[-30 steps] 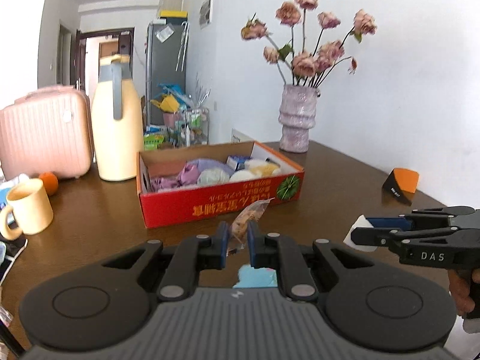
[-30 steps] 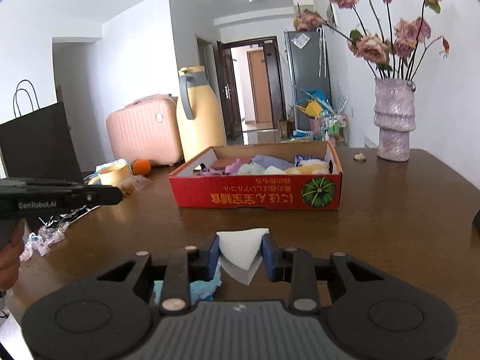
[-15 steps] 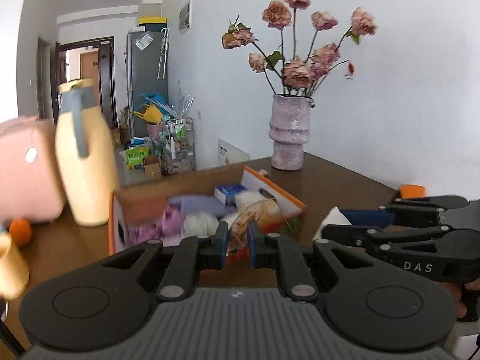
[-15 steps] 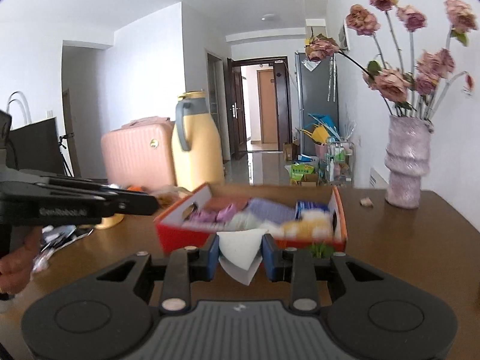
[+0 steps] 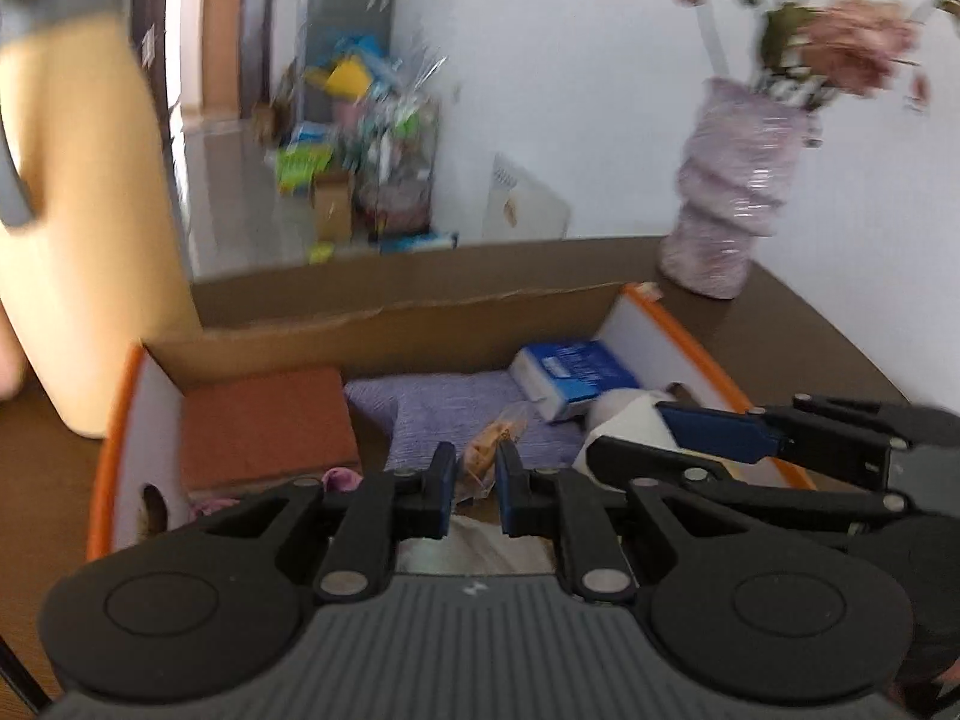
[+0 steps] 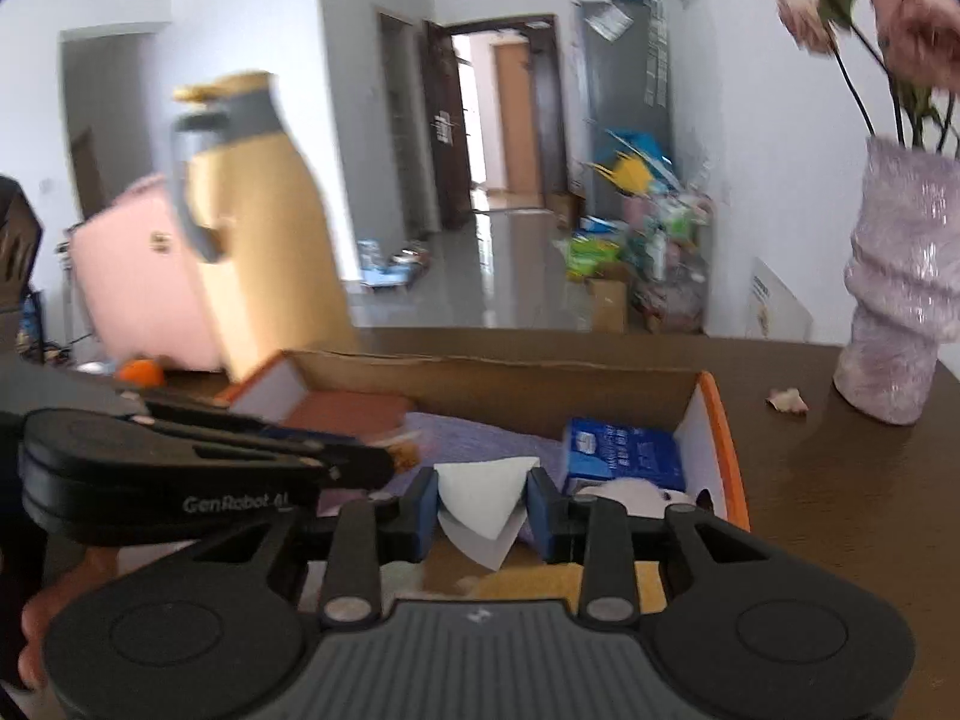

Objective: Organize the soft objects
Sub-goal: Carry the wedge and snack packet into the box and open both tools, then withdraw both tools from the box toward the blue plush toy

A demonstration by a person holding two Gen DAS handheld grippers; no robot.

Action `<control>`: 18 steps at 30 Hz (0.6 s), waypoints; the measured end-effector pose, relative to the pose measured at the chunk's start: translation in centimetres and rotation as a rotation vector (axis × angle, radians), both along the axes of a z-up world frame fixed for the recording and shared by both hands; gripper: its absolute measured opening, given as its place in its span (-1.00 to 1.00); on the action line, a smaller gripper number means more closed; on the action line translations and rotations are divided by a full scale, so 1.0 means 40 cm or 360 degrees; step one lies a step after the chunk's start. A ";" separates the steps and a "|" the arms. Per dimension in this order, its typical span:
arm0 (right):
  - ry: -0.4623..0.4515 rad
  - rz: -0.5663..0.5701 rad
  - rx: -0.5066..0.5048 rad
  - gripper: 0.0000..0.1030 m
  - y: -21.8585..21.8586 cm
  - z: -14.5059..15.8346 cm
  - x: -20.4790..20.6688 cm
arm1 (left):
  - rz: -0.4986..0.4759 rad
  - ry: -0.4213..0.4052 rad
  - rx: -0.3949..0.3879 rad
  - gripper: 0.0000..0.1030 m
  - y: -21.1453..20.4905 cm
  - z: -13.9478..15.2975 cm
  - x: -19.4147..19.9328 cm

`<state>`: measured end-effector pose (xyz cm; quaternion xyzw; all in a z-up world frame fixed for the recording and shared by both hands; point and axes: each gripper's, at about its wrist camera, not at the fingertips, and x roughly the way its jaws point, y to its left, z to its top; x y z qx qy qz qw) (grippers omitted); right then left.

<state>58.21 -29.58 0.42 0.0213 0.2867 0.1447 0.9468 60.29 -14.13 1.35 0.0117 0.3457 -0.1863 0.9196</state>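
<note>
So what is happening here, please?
A person holds a claw in each hand over an open box on the table. The left claw is shut on a small snack packet. The right claw has a white wedge between its pads, and its jaws are opening. Both hang above the soft things in the box, including a purple cloth.

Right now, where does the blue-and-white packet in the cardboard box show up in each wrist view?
Left wrist view: the blue-and-white packet lies right of centre, at the box's far right corner, above the right gripper.
Right wrist view: the packet sits right of centre, just beyond the right gripper's right finger.
Shared landmark: the purple vase, beyond the box on the right.
</note>
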 end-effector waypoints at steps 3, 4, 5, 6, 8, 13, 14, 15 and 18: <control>0.0044 -0.0041 0.0077 -0.22 -0.012 -0.034 0.033 | 0.0016 0.0058 -0.0037 -0.67 0.011 -0.032 0.043; 0.0045 -0.0046 0.0123 -0.09 -0.020 -0.041 0.035 | 0.0011 0.0053 -0.0038 -0.65 0.015 -0.038 0.048; 0.0044 -0.0063 0.0168 0.04 -0.029 -0.047 0.035 | 0.0011 0.0056 -0.0046 -0.57 0.021 -0.044 0.052; 0.0051 -0.0079 0.0199 0.08 -0.037 -0.051 0.037 | 0.0012 0.0060 -0.0056 -0.48 0.022 -0.048 0.054; 0.0050 -0.0093 0.0237 0.09 -0.046 -0.050 0.040 | 0.0002 0.0066 -0.0080 -0.40 0.028 -0.055 0.052; 0.0010 -0.0106 0.0192 0.08 -0.057 -0.014 0.028 | -0.0003 0.0036 -0.0075 -0.29 0.032 -0.037 0.030; 0.0000 -0.0112 0.0180 0.09 -0.060 -0.001 0.021 | 0.0007 0.0024 -0.0070 -0.29 0.036 -0.025 0.021; -0.0011 -0.0122 0.0166 0.09 -0.063 0.012 0.012 | 0.0013 0.0013 -0.0064 -0.29 0.039 -0.013 0.014; -0.0046 -0.0150 0.0121 0.11 -0.081 0.062 -0.026 | 0.0043 -0.0032 -0.0041 -0.21 0.062 0.037 -0.026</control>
